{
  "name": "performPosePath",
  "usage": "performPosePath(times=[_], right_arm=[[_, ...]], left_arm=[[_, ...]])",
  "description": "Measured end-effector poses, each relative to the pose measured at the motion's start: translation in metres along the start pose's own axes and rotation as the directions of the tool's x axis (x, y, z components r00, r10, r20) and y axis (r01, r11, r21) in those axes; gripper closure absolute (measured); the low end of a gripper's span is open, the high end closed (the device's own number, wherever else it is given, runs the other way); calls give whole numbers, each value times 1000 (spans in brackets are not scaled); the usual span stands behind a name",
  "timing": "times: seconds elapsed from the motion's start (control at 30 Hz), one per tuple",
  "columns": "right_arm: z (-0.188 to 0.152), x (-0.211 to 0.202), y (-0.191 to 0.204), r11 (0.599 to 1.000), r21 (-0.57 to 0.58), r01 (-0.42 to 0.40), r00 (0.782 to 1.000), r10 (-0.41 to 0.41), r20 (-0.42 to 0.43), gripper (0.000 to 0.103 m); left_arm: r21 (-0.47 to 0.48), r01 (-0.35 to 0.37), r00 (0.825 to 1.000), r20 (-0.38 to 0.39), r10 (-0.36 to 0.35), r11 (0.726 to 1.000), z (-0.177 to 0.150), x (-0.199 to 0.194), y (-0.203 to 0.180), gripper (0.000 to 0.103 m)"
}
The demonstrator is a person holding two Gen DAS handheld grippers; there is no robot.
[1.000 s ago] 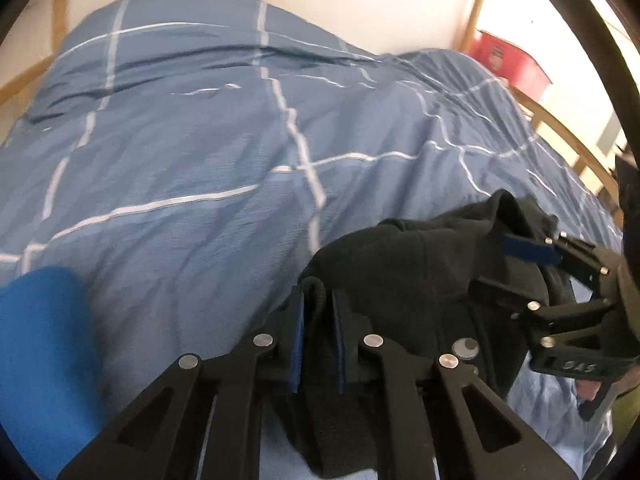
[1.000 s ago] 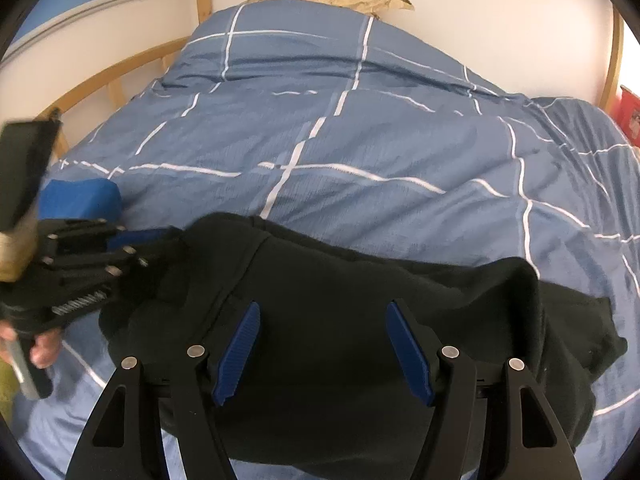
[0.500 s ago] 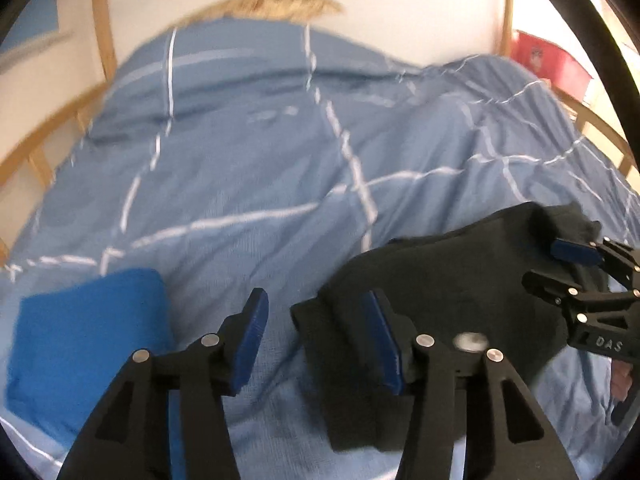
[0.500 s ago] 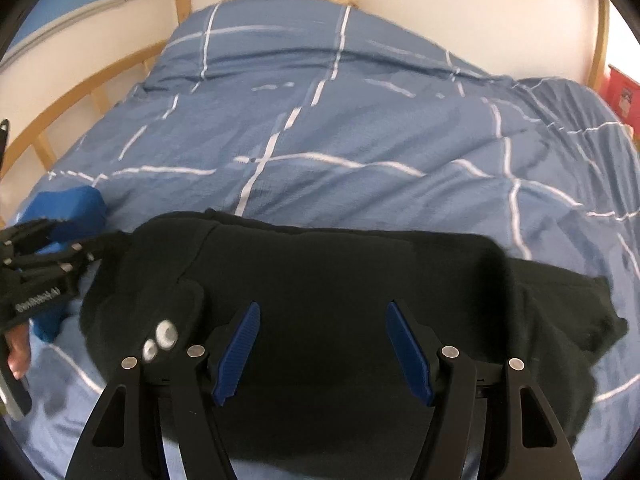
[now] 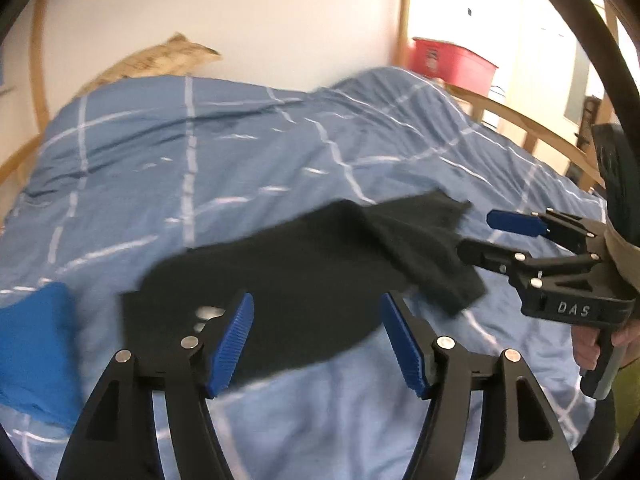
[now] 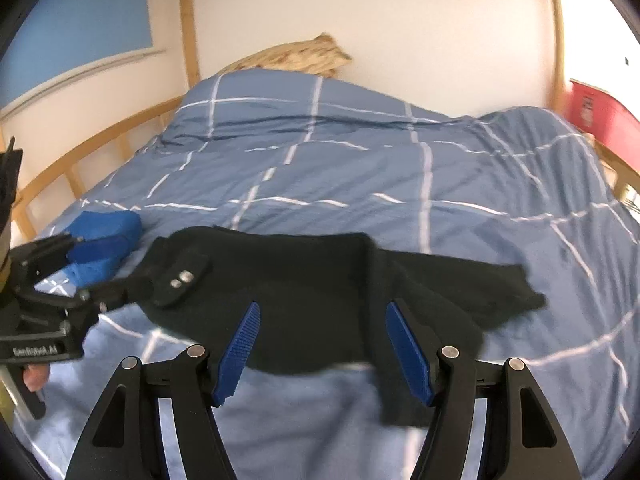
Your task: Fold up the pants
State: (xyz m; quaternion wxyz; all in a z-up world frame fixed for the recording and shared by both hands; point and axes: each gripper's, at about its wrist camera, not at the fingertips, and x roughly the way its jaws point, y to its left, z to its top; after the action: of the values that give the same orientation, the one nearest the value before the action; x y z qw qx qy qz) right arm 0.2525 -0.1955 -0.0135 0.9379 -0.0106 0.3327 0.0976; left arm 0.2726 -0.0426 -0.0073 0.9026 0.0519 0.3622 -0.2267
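The black pants (image 5: pixel 312 276) lie folded on the blue checked duvet (image 5: pixel 224 168), a buttoned pocket flap (image 6: pixel 182 278) at their left end. One end sticks out to the right (image 6: pixel 480 292). My left gripper (image 5: pixel 316 340) is open and empty, hovering just above the near edge of the pants. My right gripper (image 6: pixel 322 354) is open and empty above the pants' near edge. Each gripper also shows in the other's view, the right one (image 5: pixel 480 236) at the pants' right end, the left one (image 6: pixel 92 268) at their left end.
A folded blue garment (image 5: pixel 36 344) lies on the duvet left of the pants, also in the right wrist view (image 6: pixel 102 236). A patterned pillow (image 6: pixel 288 56) sits at the headboard. A red box (image 5: pixel 456 62) stands beyond the bed's right side. Wooden bed rails (image 6: pixel 88 152) border the duvet.
My left gripper let go of the pants' left end, opened wide and pulled back and up. The pants now lie flat. My right gripper stayed open and also drew back.
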Motion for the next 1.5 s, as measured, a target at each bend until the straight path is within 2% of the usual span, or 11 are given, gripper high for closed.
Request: performPosePath(times=[0.33,0.53,0.67,0.9,0.93,1.0,1.07,1.13,1.23,1.43,1.5], right_arm=[[-61,-13,-93,989,126,73,996,-67,-52,38],[-88,3,-126,970,242,25,999,-13,-51,43],[-99,25,-140,945,327,-11,996,39,-79,49],[-104,57,-146,930,364,-45,986,100,-134,56],[-105,60,-146,928,370,-53,984,111,-138,59],[-106,67,-146,916,393,-75,978,144,-148,67],[-107,73,-147,902,419,-107,970,187,-156,83],[-105,69,-147,890,438,-129,968,209,-140,88],[-95,50,-149,874,459,-162,972,220,-77,90],[-58,22,-179,798,570,-194,977,211,38,91],[-44,20,-193,790,585,-182,981,185,56,91]], left_arm=[[-16,137,988,-64,-137,991,-11,68,-77,38],[-52,165,977,-125,-170,985,-8,111,-98,40],[-83,170,965,-186,-183,982,-8,139,-101,49],[-184,220,936,-236,-260,958,-8,171,-98,52],[-200,222,932,-245,-268,954,-8,174,-97,55],[-212,228,924,-262,-280,950,-8,179,-98,73],[-185,214,929,-264,-258,959,-3,173,-103,78],[-132,217,938,-247,-244,967,6,161,-109,80],[-46,217,954,-202,-222,975,32,142,-121,81],[62,233,960,-171,-220,971,109,139,-145,83],[98,225,962,-181,-205,970,128,148,-153,83]])
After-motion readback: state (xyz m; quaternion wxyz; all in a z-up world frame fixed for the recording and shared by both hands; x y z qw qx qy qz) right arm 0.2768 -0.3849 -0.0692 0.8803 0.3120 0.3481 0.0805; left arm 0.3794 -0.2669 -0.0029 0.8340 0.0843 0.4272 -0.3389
